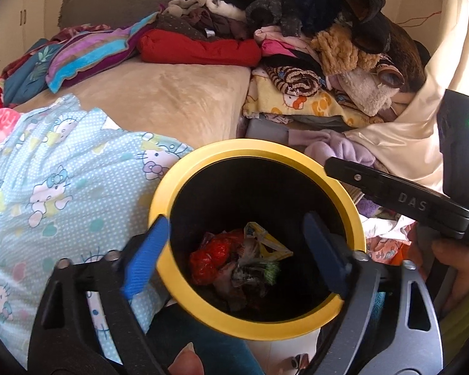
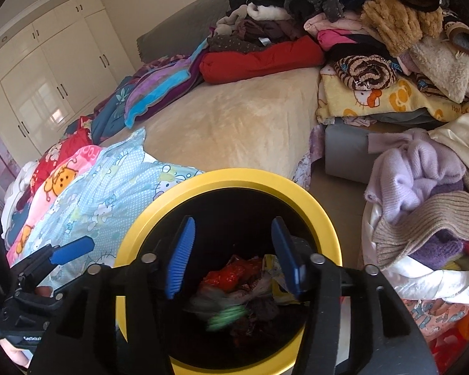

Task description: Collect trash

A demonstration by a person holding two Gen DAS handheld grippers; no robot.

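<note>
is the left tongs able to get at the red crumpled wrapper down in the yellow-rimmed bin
Probably yes: the left tongs hang open over the yellow-rimmed black bin, and the red crumpled wrapper lies uncovered on top.

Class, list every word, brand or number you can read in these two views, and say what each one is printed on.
"DAS": on the right gripper, along its black arm.
"Hel" and more: on the yellow blanket, rest unreadable.
White lettering on the left gripper body: too small to read.
Wrappers in the bin: print too blurred.
</note>
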